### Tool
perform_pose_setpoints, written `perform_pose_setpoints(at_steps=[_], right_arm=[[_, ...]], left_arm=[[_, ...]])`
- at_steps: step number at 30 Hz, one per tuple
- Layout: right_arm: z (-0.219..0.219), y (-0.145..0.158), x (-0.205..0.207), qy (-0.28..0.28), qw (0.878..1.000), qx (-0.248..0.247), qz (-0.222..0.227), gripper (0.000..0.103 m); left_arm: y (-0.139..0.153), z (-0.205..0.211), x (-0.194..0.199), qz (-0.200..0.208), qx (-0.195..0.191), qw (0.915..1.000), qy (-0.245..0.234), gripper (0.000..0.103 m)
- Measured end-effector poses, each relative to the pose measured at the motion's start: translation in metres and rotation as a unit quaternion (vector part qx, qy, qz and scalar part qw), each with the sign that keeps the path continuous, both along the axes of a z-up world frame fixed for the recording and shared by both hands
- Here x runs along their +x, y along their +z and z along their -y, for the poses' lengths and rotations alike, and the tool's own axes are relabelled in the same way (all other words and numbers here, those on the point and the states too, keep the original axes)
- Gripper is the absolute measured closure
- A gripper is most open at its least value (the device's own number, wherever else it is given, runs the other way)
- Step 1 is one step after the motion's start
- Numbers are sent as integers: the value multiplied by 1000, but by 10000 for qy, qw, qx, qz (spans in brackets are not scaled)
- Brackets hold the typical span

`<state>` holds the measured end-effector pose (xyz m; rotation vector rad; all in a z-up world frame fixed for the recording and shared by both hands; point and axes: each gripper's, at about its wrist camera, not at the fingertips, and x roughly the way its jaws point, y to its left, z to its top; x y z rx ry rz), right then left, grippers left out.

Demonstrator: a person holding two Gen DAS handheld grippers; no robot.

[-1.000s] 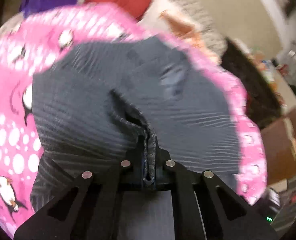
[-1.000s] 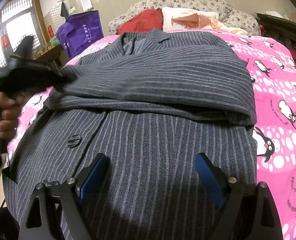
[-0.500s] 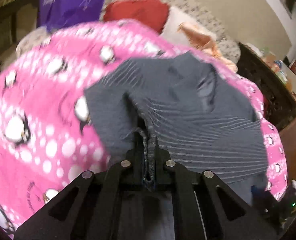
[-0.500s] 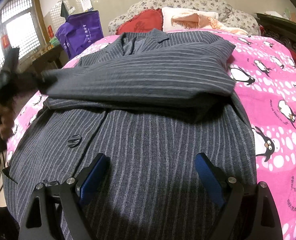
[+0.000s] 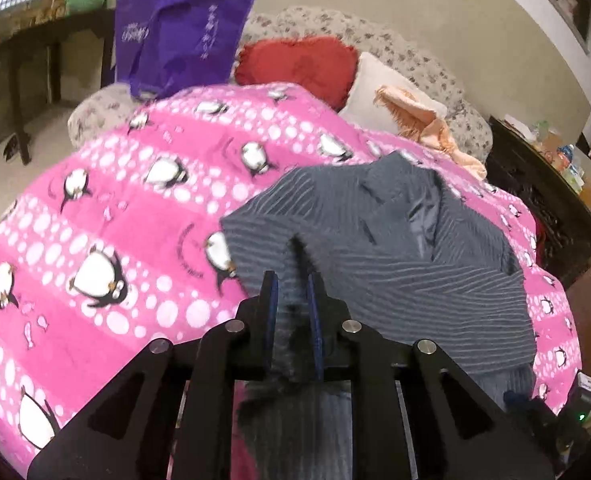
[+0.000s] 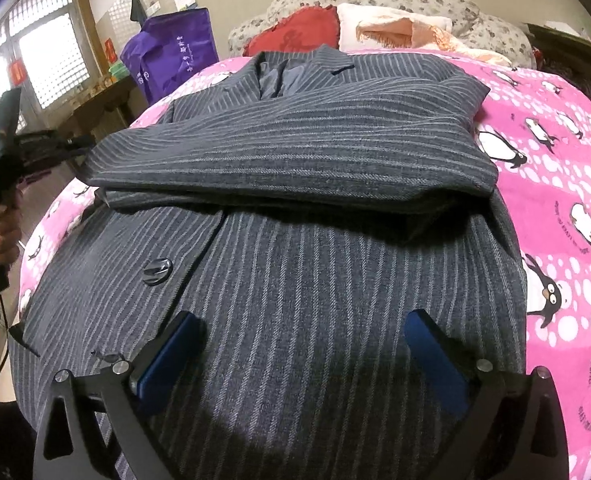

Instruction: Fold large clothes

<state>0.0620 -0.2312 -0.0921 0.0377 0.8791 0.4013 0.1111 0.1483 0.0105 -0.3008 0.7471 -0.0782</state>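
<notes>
A grey pinstriped suit jacket [image 6: 295,264] lies face up on a pink penguin bedspread [image 6: 555,168], collar toward the pillows. Both sleeves are folded across the chest [image 6: 295,148]. My left gripper [image 5: 291,304] has its jaws a little apart with the sleeve end [image 5: 295,344] between them; it also shows at the left edge of the right wrist view [image 6: 67,148]. My right gripper [image 6: 299,356] is open wide and hovers over the jacket's lower front, empty. The jacket also shows in the left wrist view [image 5: 407,264].
A purple bag [image 6: 171,56] stands at the bed's far left by a dark side table [image 5: 23,48]. Red [image 6: 295,32] and white pillows lie at the head. A dark cabinet [image 5: 551,216] with bottles stands on the far side.
My left gripper pulled the sleeve leftward across the chest, drawing it flat, and its jaws have parted slightly. The right gripper has stayed still.
</notes>
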Motion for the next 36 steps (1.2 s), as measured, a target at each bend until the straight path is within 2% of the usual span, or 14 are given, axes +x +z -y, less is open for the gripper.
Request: perform_pose_setpoints(at_steps=[6, 10, 11, 13, 18, 20, 21, 23, 24, 26, 28, 31, 33, 36], right_arm=[[0, 1, -6, -57, 9999, -7, 98, 0], [2, 1, -7, -92, 9999, -42, 55, 1], [1, 3, -6, -81, 9999, -81, 6, 12], [8, 16, -6, -143, 9999, -15, 16, 36], [22, 71, 17, -349, 9963, 369, 694, 43], [15, 79, 42, -83, 9967, 548, 595, 64], [12, 77, 61, 15, 9970, 618, 456, 64], [17, 56, 88, -302, 9994, 156, 80, 68], [23, 43, 97, -577, 9981, -212, -53, 78], [51, 13, 105, -961, 9944, -91, -437, 79], [66, 11, 95, -900, 9944, 467, -291, 79], [58, 16, 89, -635, 9972, 166, -356, 74], [57, 28, 91, -510, 9975, -52, -479, 75], [74, 67, 103, -787, 9967, 176, 117, 73]], left_arm=[[6, 50, 21, 246, 140, 9973, -683, 90], [-38, 46, 54, -426, 824, 9957, -33, 90], [-52, 41, 57, -613, 766, 9952, 38, 90], [-61, 37, 47, -373, 689, 9969, -9, 90], [-65, 42, 42, -284, 862, 9959, -50, 89], [-65, 40, 43, -276, 768, 9967, -51, 89], [-65, 38, 41, -263, 714, 9971, -54, 89], [-59, 37, 39, -257, 660, 9975, -55, 89], [-55, 37, 37, -201, 580, 9980, -120, 89], [-55, 42, 39, -263, 620, 9976, -187, 81], [-68, 48, 45, -381, 720, 9961, -344, 69], [-73, 46, 47, -451, 555, 9968, -346, 69], [-73, 44, 46, -429, 478, 9974, -333, 69], [-74, 45, 47, -440, 526, 9973, -277, 68]])
